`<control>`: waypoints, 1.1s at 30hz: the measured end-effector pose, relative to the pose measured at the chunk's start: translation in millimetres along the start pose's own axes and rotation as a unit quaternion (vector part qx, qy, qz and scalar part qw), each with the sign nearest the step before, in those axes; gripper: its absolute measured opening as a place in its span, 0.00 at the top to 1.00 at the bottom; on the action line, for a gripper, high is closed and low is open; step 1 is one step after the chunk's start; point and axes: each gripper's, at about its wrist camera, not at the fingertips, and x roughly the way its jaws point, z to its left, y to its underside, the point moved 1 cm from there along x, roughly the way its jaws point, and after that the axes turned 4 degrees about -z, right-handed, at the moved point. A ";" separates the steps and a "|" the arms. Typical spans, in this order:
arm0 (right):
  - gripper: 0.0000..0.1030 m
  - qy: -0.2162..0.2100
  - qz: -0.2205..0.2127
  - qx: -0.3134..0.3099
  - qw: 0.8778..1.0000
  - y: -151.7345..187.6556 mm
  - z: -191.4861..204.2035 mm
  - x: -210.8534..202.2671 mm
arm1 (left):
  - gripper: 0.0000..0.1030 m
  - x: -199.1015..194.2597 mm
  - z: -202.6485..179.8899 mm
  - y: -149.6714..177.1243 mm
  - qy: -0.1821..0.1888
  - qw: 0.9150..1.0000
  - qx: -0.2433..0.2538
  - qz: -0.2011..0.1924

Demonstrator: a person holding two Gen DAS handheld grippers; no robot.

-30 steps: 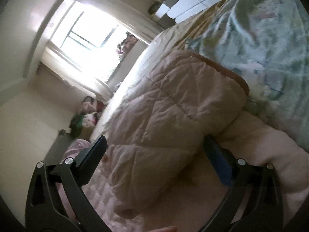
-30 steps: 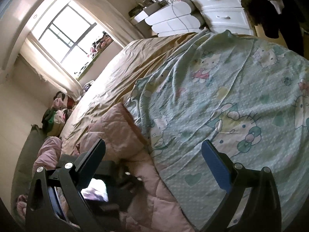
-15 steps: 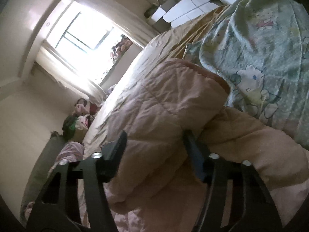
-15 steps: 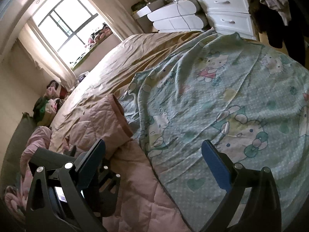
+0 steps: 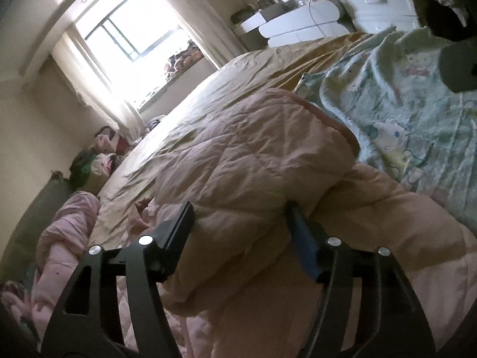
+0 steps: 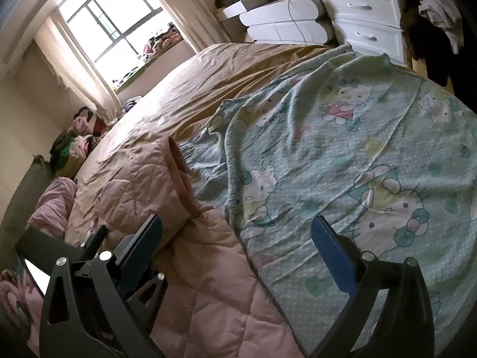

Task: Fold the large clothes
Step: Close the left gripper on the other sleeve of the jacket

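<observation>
A pink quilted comforter (image 5: 238, 155) lies bunched on the bed, one thick fold turned over with a brown trim edge. My left gripper (image 5: 238, 226) is shut on that fold, its fingers pressed into the padding on both sides. The comforter also shows in the right wrist view (image 6: 134, 185), at the lower left. A mint cartoon-cat blanket (image 6: 342, 149) is spread over the bed's right side. My right gripper (image 6: 238, 247) is open and empty, hovering over the seam where pink quilt and mint blanket meet. The left gripper's body (image 6: 74, 256) shows beside it.
A tan sheet (image 6: 223, 71) covers the far bed. White dressers (image 6: 328, 21) stand beyond the bed at the top right, dark clothes (image 6: 429, 26) hang at the right edge. A clothes pile (image 6: 77, 146) and a bright window (image 6: 119, 26) are at the left.
My left gripper's fingers have closed in from wide open onto the folded pink comforter. My right gripper stayed open and shifted slightly, the view tilting toward the dressers.
</observation>
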 end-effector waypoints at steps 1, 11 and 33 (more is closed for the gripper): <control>0.04 -0.002 -0.001 0.002 1.000 0.0 1.0 -0.9 | 0.39 -1.5 0.2 1.6 -0.005 1.000 0.004 -0.006; 0.04 -0.009 0.003 0.007 1.000 -1.0 0.3 2.7 | 0.38 -1.0 19.8 -9.7 -0.017 1.000 -0.013 -0.015; 0.04 -0.004 -0.002 0.003 1.000 -1.1 1.1 2.6 | 0.89 23.5 34.7 2.5 0.008 0.999 -0.047 0.012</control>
